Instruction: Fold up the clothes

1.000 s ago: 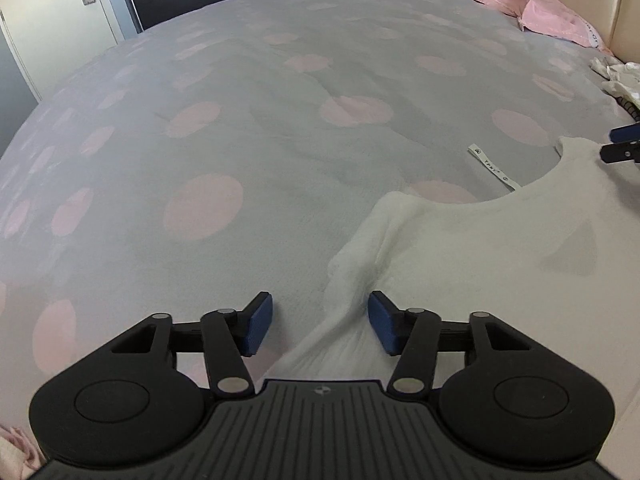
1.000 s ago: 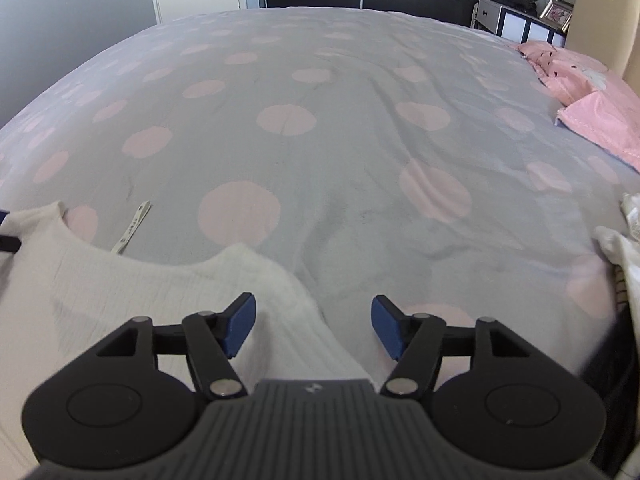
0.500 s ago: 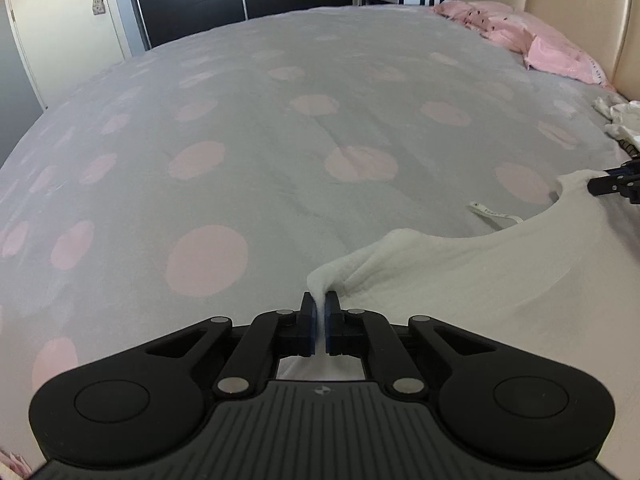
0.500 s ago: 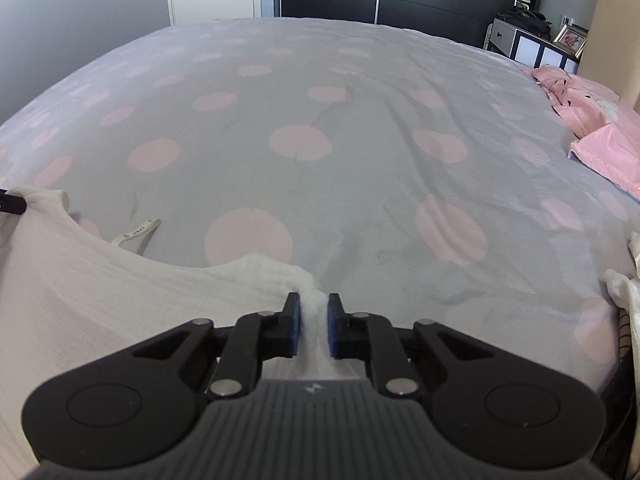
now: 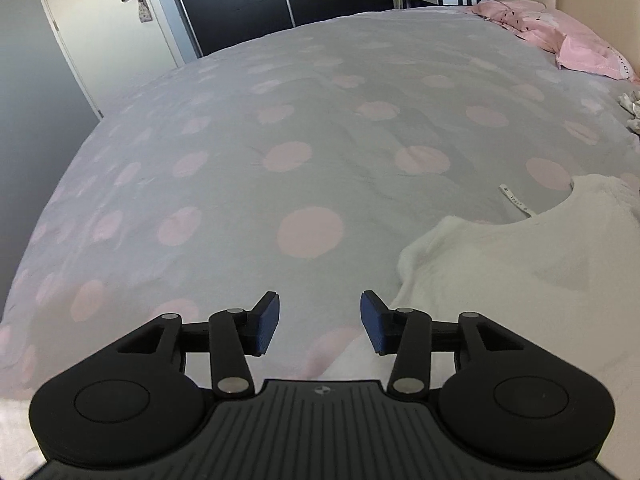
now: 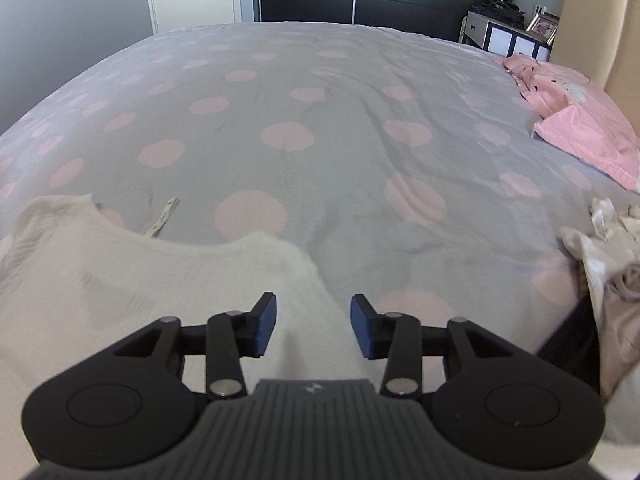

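While both sets of jaws were opening with no cloth pinched between them, the white top lay spread flat on the bed.

With its blue pads apart, the left gripper (image 5: 318, 326) hung over bare duvet, the white top (image 5: 516, 276) lying toward its 3 o'clock; the right gripper (image 6: 313, 326) had the same top's shoulder (image 6: 132, 280) beneath and toward its 9 o'clock, untouched by the pads. A white label strip (image 6: 162, 220) stuck out of the scooped neckline toward 12 o'clock. Around it spread the grey duvet with pink dots (image 6: 320, 160), with pink pillows (image 6: 588, 136) at 2 o'clock and a crumpled heap of pale clothes (image 6: 608, 256) at 3 o'clock in the right view.
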`<state>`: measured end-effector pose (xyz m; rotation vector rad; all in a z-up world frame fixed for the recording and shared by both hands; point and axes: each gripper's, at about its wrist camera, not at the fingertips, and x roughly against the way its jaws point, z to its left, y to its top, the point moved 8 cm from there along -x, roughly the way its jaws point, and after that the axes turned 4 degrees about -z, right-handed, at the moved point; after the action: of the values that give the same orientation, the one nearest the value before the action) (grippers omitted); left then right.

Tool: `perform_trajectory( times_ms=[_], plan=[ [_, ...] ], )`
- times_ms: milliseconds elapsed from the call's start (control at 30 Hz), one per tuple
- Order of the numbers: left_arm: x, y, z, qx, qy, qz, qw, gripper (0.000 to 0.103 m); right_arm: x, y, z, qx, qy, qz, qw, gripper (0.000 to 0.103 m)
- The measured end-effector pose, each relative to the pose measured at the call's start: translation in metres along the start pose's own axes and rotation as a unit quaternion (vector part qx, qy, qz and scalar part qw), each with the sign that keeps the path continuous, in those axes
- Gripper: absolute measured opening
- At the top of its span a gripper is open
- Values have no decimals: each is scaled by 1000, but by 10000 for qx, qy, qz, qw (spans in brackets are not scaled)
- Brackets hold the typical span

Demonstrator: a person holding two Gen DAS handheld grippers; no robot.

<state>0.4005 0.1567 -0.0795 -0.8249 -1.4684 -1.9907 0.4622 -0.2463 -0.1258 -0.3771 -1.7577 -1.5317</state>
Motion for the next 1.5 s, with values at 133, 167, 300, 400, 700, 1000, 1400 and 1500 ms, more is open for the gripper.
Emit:
perform_trajectory(
  times_ms=[133, 167, 300, 400, 700, 1000, 1400, 1500],
  plan=[
    [51, -23, 42, 103, 297, 18, 9995, 50, 40, -24, 7, -118, 158, 180, 9996, 54],
    [63, -30, 53, 158, 388, 13, 9991, 51, 49, -31, 9, -135, 203, 237, 9994, 57],
    [107, -56, 101, 576, 800, -30, 9951, 56, 83, -61, 22, -204, 326, 489, 9981, 58],
    [130, -82, 134, 1087, 1045, -57, 9885, 58, 104, -79, 31, -411, 400, 593, 9966, 58],
    [142, -159, 183, 2354, 1193, -58, 9645, 59, 163, -110, 67, -777, 688, 580, 9929, 60],
    [115, -173, 187, 2372, 817, -115, 9679, 13, 172, -114, 90, -790, 750, 411, 9932, 65],
    [202, -89, 103, 1562, -546, -1279, 9779, 2, 159, -108, 121, -338, 977, 535, 9932, 66],
    [229, -71, 60, 1170, -1080, -1410, 9771, 2, 160, -106, 129, -290, 1054, 552, 9925, 66]
  ],
)
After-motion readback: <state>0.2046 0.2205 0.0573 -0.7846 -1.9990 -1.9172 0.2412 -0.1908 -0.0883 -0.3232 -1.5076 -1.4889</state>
